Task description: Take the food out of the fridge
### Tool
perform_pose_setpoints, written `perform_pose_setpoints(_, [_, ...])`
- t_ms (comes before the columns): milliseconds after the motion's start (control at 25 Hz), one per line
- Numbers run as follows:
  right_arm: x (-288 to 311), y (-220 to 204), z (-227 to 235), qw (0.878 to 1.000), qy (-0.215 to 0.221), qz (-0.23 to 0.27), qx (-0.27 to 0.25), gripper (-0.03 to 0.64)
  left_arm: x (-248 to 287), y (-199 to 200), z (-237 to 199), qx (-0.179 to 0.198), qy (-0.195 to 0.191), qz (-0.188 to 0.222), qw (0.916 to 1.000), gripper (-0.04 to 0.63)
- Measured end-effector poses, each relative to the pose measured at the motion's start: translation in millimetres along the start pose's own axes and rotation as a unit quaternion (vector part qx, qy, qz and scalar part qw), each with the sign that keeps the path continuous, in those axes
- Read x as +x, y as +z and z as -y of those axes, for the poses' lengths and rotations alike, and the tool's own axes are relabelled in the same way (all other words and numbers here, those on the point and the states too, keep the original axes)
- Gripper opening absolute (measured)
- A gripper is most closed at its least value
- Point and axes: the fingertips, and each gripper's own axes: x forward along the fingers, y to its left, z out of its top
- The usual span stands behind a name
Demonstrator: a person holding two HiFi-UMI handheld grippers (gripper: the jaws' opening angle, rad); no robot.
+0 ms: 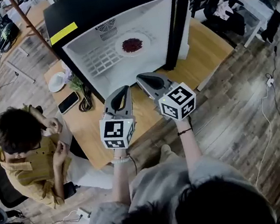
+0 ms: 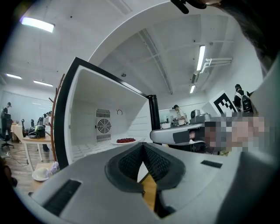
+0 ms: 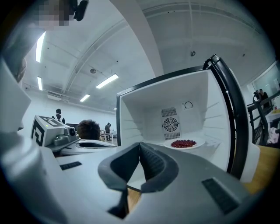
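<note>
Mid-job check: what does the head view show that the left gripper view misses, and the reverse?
Head view only: a seated person in a yellow shirt, and a black phone on the wooden table. Left gripper view only: long ceiling lights and a standing person far behind. Both: the white plate of red food inside the open white-lined fridge, and the right gripper.

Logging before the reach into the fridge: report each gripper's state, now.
Left gripper: closed, jaws together, holding nothing.
Right gripper: closed, jaws together, holding nothing.
</note>
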Motion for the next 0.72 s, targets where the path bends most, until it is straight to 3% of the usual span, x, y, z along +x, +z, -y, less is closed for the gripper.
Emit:
perform_pose_setpoints(360, [2.0,1.0,28.3,0.998,0.047,0.008,0.037,0.009,26.5,3.7,-1.0,-0.002,0.044,-0.003,0.999,0.008])
perform_pose_setpoints(720, [7.6,-5.7,76.2,0.99,-0.002,0.04,0.138,0.012,45.9,-6.3,-4.4,-0.004,0.062,-0.026,0.9977,0.008])
